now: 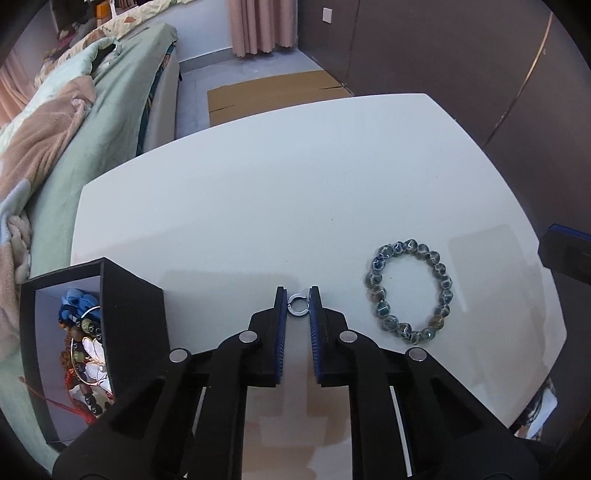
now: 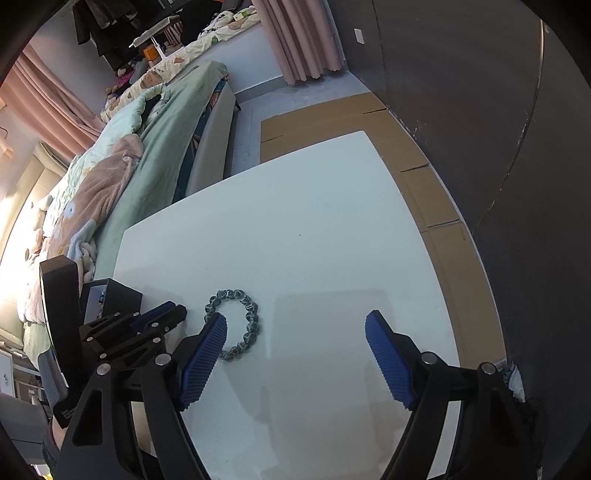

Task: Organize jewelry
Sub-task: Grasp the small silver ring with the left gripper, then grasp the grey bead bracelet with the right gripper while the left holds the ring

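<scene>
Left tool [image 1: 298, 295]: jaws drawn nearly together at the tips, with a small silver ring [image 1: 298, 305] caught between the blue pads — the ring's two sides meet the pad faces, so it reads as gripped. The tool points steeply down at the counter [image 1: 277, 192].

Silver ring: a little open hoop with a gap at its top, lying flat on the white counter right at the tips of the left tool.

Right tool [image 2: 295, 326]: jaws spread wide, nothing between the pads, hanging above bare counter.

Bead bracelet [image 1: 409, 291]: a loop of blue-grey marbled beads, flat on the counter, to the right of the left tool and apart from it. In the right wrist view the same bracelet [image 2: 236, 325] lies just beside the right tool's left-hand finger [image 2: 203, 362], which overlaps part of the loop in that view; whether they touch cannot be told.

Jewelry box [image 1: 110, 314]: black, open-topped, with a pale lining, at the counter's left edge — near the left tool. It holds a jumble of pieces [image 1: 85, 350]: blue beads, dark and amber beads, pale shell-like petals on wire, a red cord trailing out.

Surroundings: a bed [image 1: 92, 129] with green and tan covers beyond the counter's left side, flattened cardboard [image 1: 273, 92] on the floor past its far edge, pink curtains [image 1: 262, 26] at the back, a dark wall on the right.
</scene>
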